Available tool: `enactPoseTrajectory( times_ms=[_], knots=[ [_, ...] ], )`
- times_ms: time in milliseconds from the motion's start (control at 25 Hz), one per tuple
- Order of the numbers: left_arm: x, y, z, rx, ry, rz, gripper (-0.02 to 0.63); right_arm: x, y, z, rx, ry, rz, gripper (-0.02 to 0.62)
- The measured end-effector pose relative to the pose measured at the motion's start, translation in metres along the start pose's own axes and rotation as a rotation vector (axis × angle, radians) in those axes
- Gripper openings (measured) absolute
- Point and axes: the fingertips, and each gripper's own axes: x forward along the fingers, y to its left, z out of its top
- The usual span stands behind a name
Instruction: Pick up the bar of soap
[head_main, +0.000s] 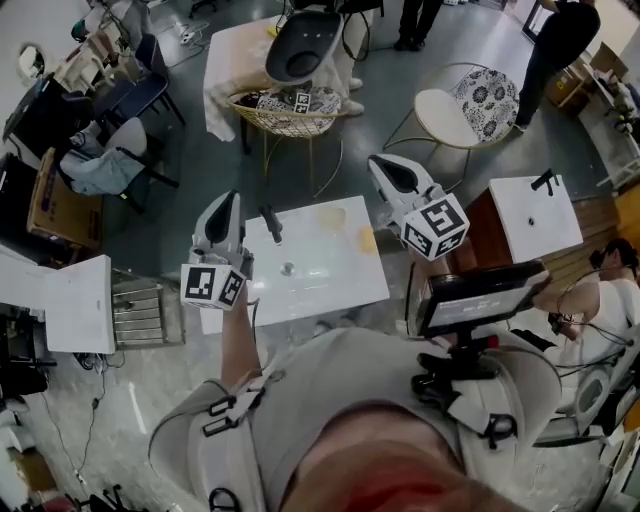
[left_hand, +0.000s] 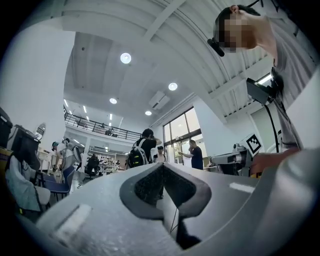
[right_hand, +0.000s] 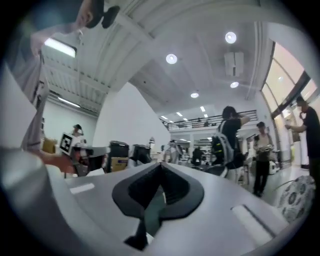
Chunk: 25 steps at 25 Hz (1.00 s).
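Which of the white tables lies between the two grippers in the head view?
The middle table, with yellowish spots on top. The right table carries a small black thing.

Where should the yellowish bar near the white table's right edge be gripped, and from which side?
Across its narrower width, coming straight down from above: the yellowish bar seems to lie flat on the white table, leaving only its side faces free. It is too small in the head view to tell its exact shape.
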Motion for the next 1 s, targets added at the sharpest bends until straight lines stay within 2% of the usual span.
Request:
enactPoseTrajectory(
  times_ms=[80, 280, 480, 720, 1000],
  knots=[
    [0.002, -0.006, 0.0, -0.009, -0.006, -0.022, -0.003, 0.004, 0.016, -0.001, 0.008, -0.008, 0.05, 0.003],
    [0.011, -0.017, 0.0, -0.008, -0.011, -0.077, -0.002, 0.008, 0.028, -0.005, 0.017, -0.009, 0.049, 0.003],
    [0.011, -0.015, 0.006, -0.027, -0.028, -0.06, -0.002, 0.008, 0.025, -0.003, 0.014, 0.0, 0.027, 0.003],
    [0.019, -0.022, 0.001, -0.058, -0.019, -0.085, -0.002, 0.001, 0.01, -0.012, 0.032, 0.048, -0.003, 0.003],
    [0.017, -0.018, -0.006, -0.057, 0.011, -0.077, -0.002, 0.007, 0.009, -0.01, 0.038, 0.038, 0.008, 0.003]
  ],
)
